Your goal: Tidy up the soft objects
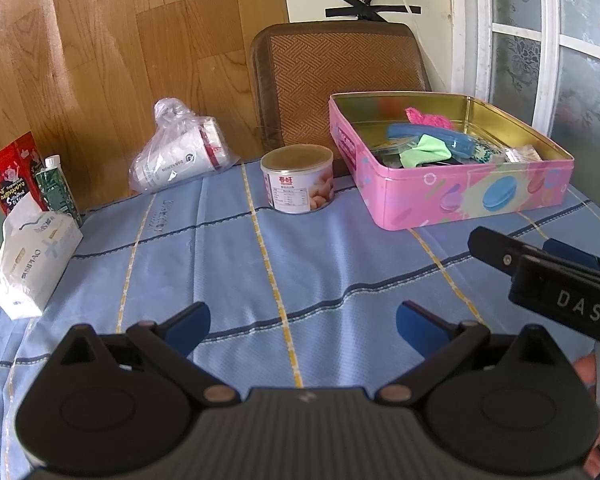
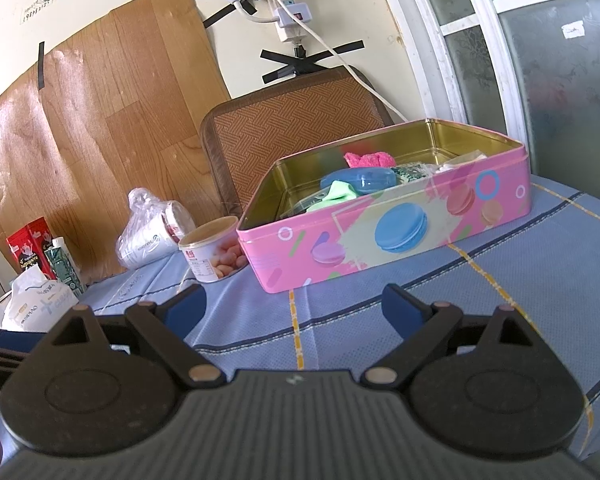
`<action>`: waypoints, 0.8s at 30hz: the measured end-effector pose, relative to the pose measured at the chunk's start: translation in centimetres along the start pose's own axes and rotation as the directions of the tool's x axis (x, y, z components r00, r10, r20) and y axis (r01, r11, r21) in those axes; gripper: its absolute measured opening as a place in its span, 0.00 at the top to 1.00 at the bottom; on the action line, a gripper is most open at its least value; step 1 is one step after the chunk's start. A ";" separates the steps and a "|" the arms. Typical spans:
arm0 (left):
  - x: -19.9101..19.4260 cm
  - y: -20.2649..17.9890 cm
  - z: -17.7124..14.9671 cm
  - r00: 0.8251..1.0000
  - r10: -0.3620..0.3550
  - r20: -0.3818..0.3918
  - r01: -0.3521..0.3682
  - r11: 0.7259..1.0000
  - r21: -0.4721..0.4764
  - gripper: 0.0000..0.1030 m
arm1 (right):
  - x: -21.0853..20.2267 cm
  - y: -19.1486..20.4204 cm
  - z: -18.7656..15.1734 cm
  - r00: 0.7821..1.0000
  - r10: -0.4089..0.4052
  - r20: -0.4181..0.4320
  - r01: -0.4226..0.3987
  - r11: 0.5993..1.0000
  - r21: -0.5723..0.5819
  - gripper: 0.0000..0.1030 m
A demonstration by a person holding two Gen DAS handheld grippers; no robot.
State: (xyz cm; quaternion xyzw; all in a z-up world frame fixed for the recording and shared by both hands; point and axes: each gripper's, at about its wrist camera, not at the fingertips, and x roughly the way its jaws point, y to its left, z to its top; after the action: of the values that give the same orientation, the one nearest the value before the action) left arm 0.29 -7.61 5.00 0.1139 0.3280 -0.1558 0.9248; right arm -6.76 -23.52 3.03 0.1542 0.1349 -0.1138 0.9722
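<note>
both tongs, left (image 1: 303,322) and right (image 2: 294,306), were spread and empty above the bench (image 1: 260,264). soft things, a green cloth (image 1: 424,151) and pink cloth (image 2: 364,159), lay in the tin (image 2: 380,236); no loose soft things were visible, so the task looked nearly done.

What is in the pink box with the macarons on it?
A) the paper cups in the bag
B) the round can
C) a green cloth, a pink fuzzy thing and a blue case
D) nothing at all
C: the pink box holds a green cloth, a pink fuzzy thing and a blue case.
</note>
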 end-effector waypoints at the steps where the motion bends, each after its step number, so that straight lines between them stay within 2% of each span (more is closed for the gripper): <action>1: 0.0 0.0 0.0 1.000 0.000 -0.001 0.000 1.000 0.000 0.00 | 0.0 0.0 0.0 1.000 0.000 0.000 0.000 1.000 0.000 0.07; 24: 0.1 -0.2 -0.1 1.000 0.001 -0.006 -0.001 1.000 -0.002 0.00 | 0.0 0.1 -0.1 1.000 -0.002 -0.003 0.002 1.000 0.000 0.07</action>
State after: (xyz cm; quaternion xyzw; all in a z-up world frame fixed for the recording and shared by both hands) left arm 0.22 -7.75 4.81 0.1136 0.3307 -0.1549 0.9240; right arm -6.75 -23.44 2.97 0.1541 0.1366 -0.1142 0.9719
